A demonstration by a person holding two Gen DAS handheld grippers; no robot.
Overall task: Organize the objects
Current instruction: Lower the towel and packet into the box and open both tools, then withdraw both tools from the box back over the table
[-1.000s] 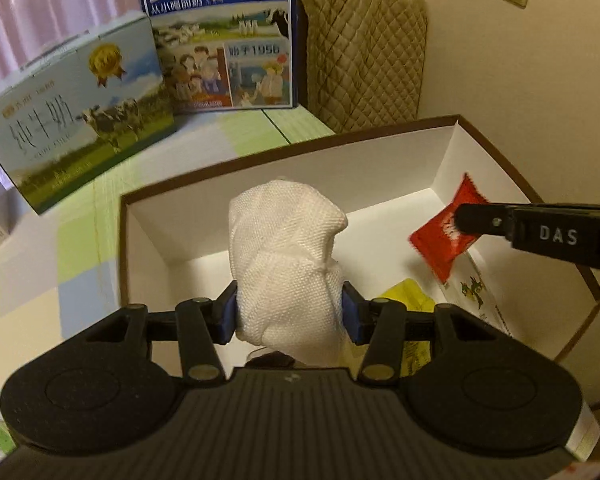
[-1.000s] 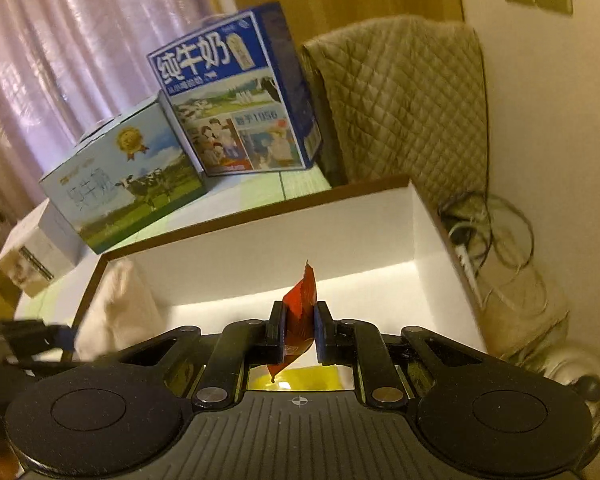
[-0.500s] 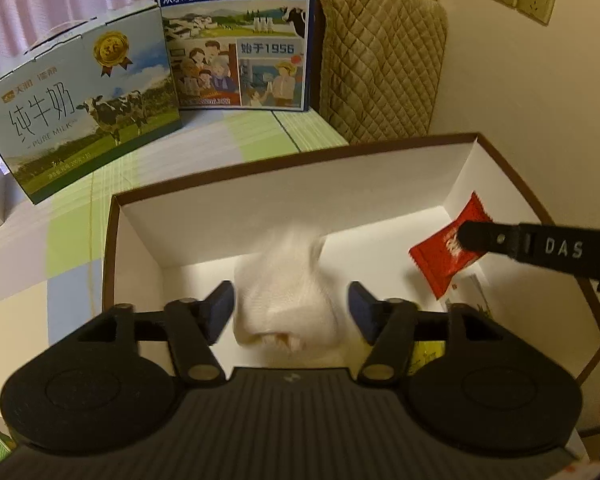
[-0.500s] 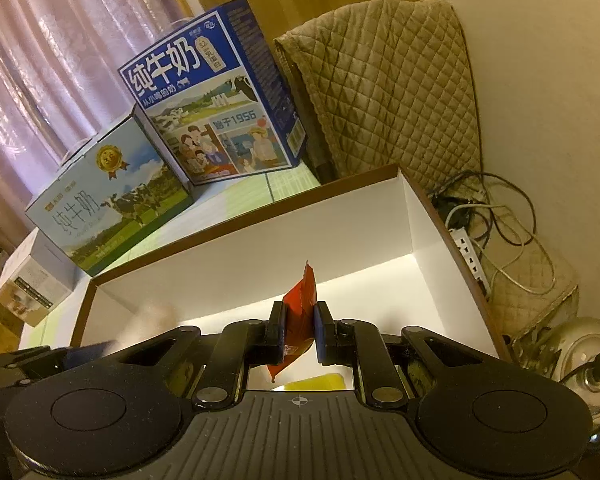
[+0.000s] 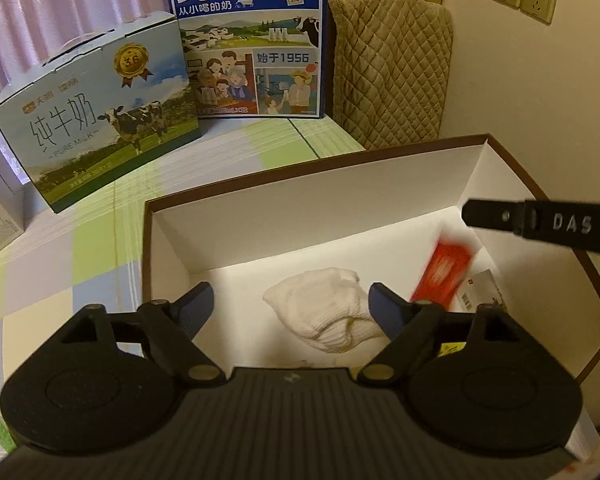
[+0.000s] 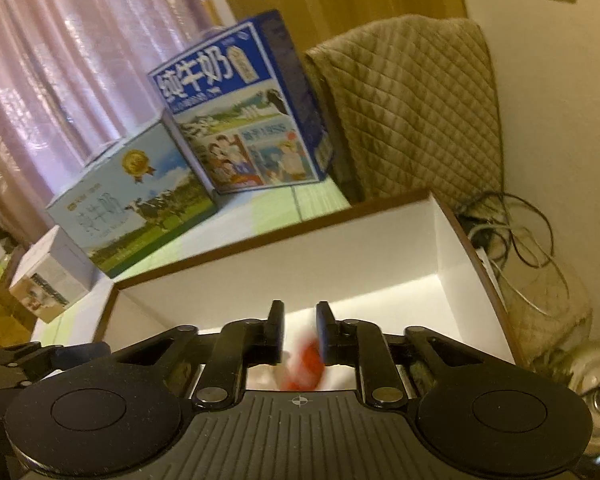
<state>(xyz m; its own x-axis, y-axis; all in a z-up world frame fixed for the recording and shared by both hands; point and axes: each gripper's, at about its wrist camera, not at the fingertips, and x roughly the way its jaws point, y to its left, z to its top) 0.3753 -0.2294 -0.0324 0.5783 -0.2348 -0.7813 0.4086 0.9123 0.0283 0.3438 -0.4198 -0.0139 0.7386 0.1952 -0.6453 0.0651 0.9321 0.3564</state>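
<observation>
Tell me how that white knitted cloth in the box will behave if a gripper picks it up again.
The white cloth lies slumped and creased, so it would likely droop from the fingers. Its coarse knit probably grips well. It looks light and unlikely to roll.

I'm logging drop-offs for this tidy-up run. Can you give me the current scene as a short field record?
container: open white box with brown rim, on checked tablecloth
left gripper: open, holds nothing
right gripper: open, holds nothing
white cloth: lying on box floor
red packet: blurred, inside box near right wall
behind box: two milk cartons
</observation>
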